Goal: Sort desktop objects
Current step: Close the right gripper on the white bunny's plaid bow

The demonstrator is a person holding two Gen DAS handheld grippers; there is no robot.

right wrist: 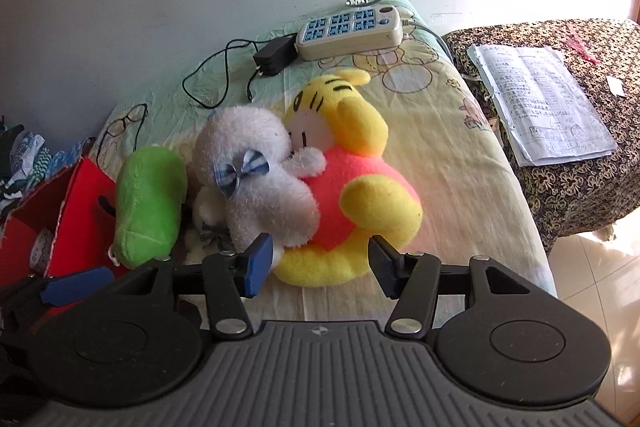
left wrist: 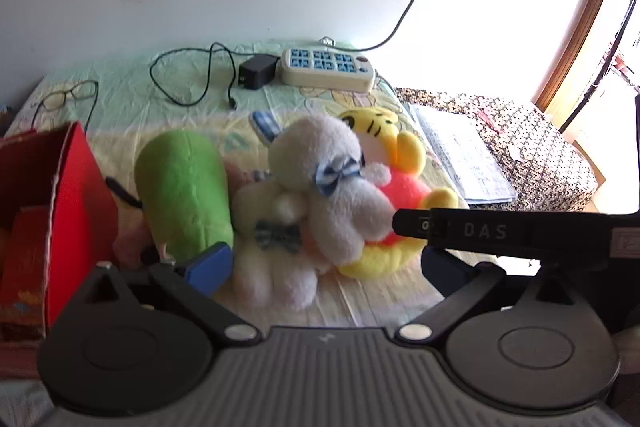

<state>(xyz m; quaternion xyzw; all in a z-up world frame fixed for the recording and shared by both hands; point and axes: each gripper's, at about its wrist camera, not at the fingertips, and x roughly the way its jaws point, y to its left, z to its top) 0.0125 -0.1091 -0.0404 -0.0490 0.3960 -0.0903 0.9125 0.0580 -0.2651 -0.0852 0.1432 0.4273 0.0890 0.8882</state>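
Note:
A pile of plush toys lies on the cloth-covered desk: a white bunny with a blue bow, a yellow tiger in a red shirt, a green plush and a small cream bunny. My left gripper is open, its jaws on either side of the cream bunny, close in front of it. My right gripper is open around the tiger's lower edge. Its black body crosses the left wrist view.
A red box stands at the left with things inside. A white power strip, a black adapter and glasses lie at the back. Papers lie on a patterned surface at the right.

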